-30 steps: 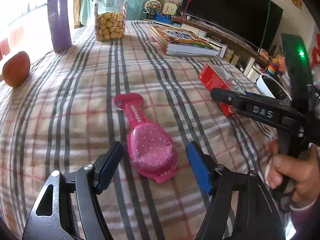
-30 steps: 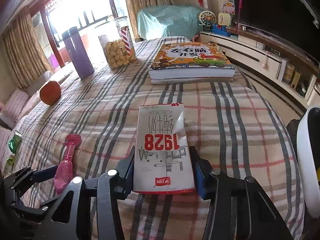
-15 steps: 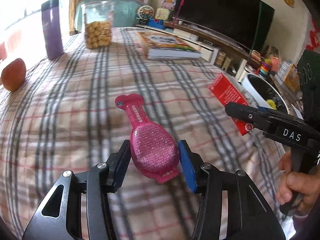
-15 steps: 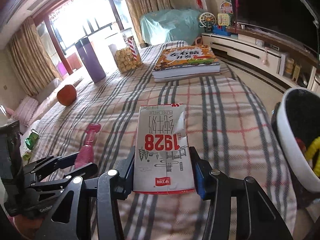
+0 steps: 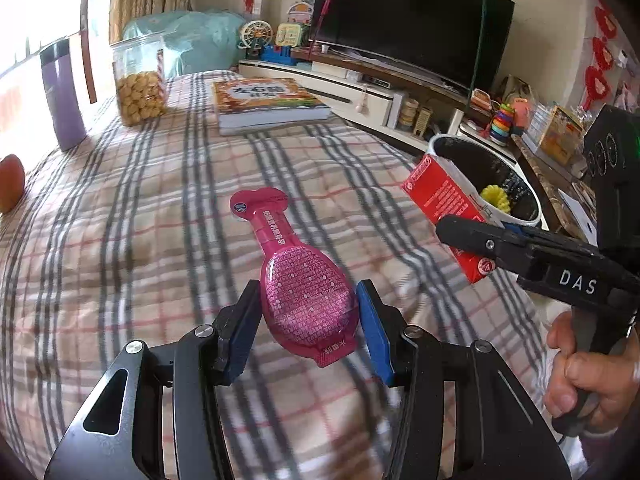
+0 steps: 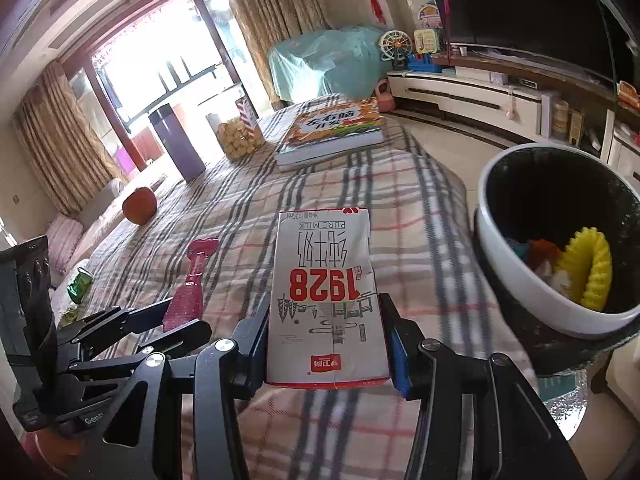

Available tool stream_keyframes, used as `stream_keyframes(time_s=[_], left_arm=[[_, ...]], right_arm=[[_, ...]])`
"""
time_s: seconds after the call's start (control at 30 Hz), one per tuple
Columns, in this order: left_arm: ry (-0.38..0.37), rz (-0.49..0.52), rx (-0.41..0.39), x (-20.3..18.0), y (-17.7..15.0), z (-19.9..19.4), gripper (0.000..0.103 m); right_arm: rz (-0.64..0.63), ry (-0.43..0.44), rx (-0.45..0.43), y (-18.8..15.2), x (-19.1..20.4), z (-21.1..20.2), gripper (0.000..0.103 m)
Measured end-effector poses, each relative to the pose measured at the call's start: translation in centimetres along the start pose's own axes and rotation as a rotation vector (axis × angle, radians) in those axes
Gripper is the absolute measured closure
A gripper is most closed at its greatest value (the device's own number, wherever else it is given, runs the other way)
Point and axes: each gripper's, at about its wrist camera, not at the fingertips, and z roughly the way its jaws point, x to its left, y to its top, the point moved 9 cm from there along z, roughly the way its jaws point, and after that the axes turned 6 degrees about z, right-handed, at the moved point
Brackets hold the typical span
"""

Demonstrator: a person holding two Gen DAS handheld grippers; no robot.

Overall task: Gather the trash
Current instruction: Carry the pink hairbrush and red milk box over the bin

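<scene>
My left tongs [image 5: 308, 318], at the bottom centre of the left wrist view, are clamped on the pink pouch [image 5: 306, 292]. Both pads press its rounded body and its narrow neck points away toward mid-frame. It is lifted off the plaid cloth [image 5: 140, 220]. The jaws have just been closing, with the pouch between them.

My right tongs [image 6: 328, 344], at the bottom centre of the right wrist view, grip the milk carton [image 6: 326, 300] by its two sides. The carton points away from the camera with its print upside down, and it is held above the cloth. In the left wrist view the same carton shows its red face at centre right, just beside the bin.

The trash bin [image 6: 516, 280] occupies the right of the right wrist view. It has a white rim and a dark inside, and a yellow toothed piece [image 6: 592, 272] and other scraps lie in it. Neither item is over its mouth.

Further up the cloth stand a book [image 5: 264, 100], a jar of snacks [image 5: 138, 80] and a purple tumbler [image 5: 62, 92], well apart from both tongs. An orange fruit [image 6: 138, 206] lies at the left.

My right hand [image 5: 588, 376] is at the lower right of the left wrist view.
</scene>
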Motion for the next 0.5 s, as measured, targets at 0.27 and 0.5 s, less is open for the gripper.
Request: stream_keyframes(time_s=[0.27, 0.5], left_arm=[[-0.017, 0.058, -0.003, -3.3, 1.1, 0.2, 0.056], [-0.043, 0.107, -0.007, -6.3, 1.9, 0.5, 0.056]], right_arm=[[0.030, 0.019, -0.038, 0.4, -1.8, -2.3, 0.054], [0.048, 0.014, -0.067, 0.7, -3.4, -4.3, 0.054]])
